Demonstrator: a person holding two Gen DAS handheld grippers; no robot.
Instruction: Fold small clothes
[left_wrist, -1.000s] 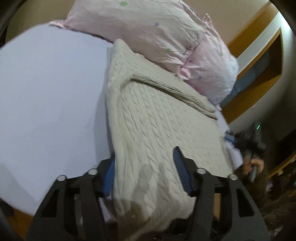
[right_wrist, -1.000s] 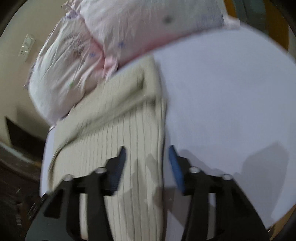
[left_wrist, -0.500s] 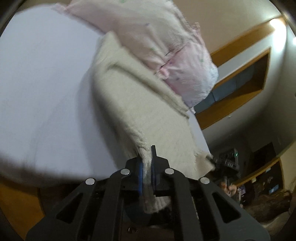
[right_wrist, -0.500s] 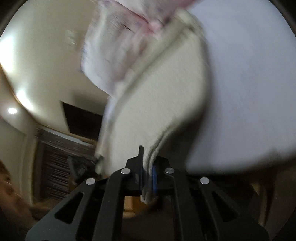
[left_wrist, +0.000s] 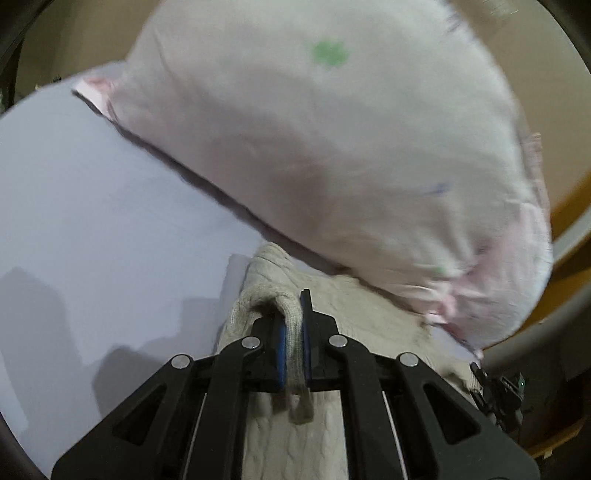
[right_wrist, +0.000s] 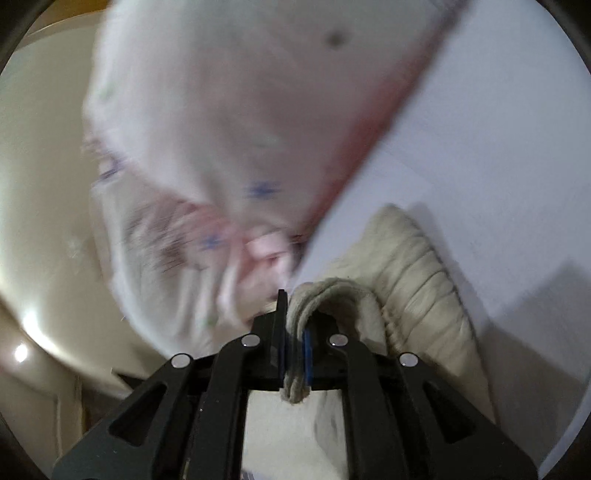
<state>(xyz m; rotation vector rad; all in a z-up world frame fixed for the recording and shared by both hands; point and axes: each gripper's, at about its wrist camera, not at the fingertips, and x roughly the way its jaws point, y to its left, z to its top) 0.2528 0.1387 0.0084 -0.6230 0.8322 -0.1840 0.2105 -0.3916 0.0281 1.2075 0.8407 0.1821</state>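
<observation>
A cream cable-knit sweater (left_wrist: 343, 306) lies on a white bed sheet (left_wrist: 92, 221), folded over toward the pillows. My left gripper (left_wrist: 294, 332) is shut on one corner of its hem, which drapes over the fingers. My right gripper (right_wrist: 294, 332) is shut on the other hem corner of the sweater (right_wrist: 417, 266), several layers pinched between the blue pads. Both grippers are low and close to the pillows, over the sweater's far end.
Two pale pink pillows with small flower prints (left_wrist: 332, 147) lie right ahead, also in the right wrist view (right_wrist: 221, 129). White sheet (right_wrist: 498, 129) spreads beside the sweater. A beige wall and wooden trim (left_wrist: 569, 206) stand behind.
Both grippers closed on the sweater's near hem, lifted it and carried it forward toward the pillows, doubling the sweater over itself.
</observation>
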